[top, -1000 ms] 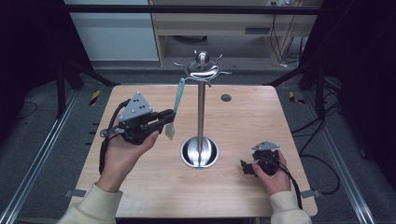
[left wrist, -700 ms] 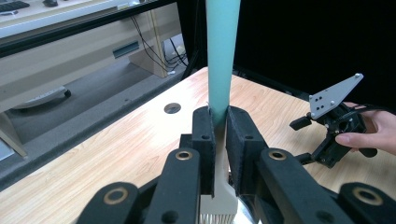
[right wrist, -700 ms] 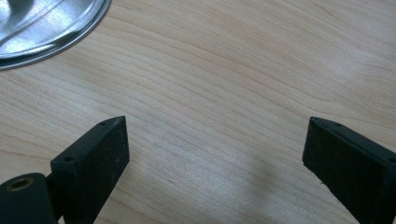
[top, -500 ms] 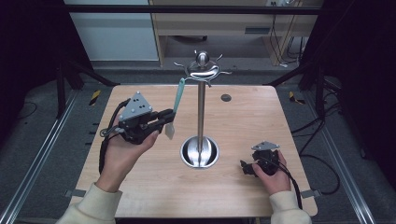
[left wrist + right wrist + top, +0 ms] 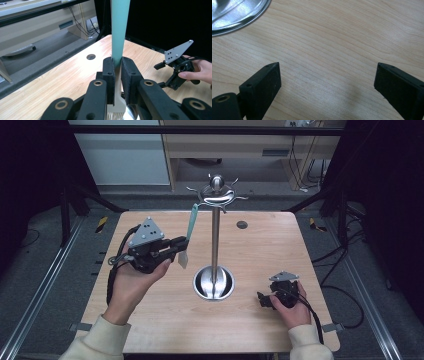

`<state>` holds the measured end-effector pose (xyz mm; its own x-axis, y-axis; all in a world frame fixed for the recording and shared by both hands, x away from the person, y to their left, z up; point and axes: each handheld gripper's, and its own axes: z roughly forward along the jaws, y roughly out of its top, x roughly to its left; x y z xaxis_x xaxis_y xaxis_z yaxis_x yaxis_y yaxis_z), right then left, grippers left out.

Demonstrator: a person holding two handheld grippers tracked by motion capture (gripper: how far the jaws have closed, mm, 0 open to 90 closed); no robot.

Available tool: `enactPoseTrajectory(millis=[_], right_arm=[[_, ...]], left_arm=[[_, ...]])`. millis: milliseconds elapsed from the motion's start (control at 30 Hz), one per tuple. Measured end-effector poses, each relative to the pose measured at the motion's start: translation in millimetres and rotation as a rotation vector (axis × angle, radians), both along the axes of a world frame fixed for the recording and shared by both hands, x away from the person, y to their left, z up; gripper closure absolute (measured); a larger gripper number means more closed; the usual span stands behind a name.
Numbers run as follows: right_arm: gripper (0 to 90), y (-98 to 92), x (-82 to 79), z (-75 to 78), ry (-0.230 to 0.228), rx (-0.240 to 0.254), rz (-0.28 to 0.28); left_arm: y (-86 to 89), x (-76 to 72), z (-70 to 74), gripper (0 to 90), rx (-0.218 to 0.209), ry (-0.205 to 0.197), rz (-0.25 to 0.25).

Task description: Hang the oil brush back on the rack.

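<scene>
**Brush held at the stand**

The left gripper (image 5: 177, 243) has its jaws clamped on the brush (image 5: 189, 232), which hangs upright from a hook of the steel stand (image 5: 215, 240), bristles down above the bench (image 5: 150, 320). The right gripper (image 5: 265, 299) rests low on the bench near the stand's base, jaws wide apart, nothing between them.

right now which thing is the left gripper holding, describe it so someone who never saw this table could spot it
Start at the tall steel stand with its round base in the middle of the wooden table. Just to its left hangs a basting brush, its top up at one of the stand's hooks, clamped in the left gripper. Nothing else here has its teal handle and pale bristles.
</scene>
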<state>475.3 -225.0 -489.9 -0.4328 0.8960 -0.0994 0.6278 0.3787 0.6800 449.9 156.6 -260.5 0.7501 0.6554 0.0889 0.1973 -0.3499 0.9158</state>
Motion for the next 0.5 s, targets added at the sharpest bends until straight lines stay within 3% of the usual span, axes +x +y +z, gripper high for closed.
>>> enactPoseTrajectory(millis=[500], right_arm=[[7.9,0.2,0.1,-0.3,0.003,0.003,-0.003]], left_arm=[[3.0,-2.4,0.4,78.6,0.004,-0.006,0.004]])
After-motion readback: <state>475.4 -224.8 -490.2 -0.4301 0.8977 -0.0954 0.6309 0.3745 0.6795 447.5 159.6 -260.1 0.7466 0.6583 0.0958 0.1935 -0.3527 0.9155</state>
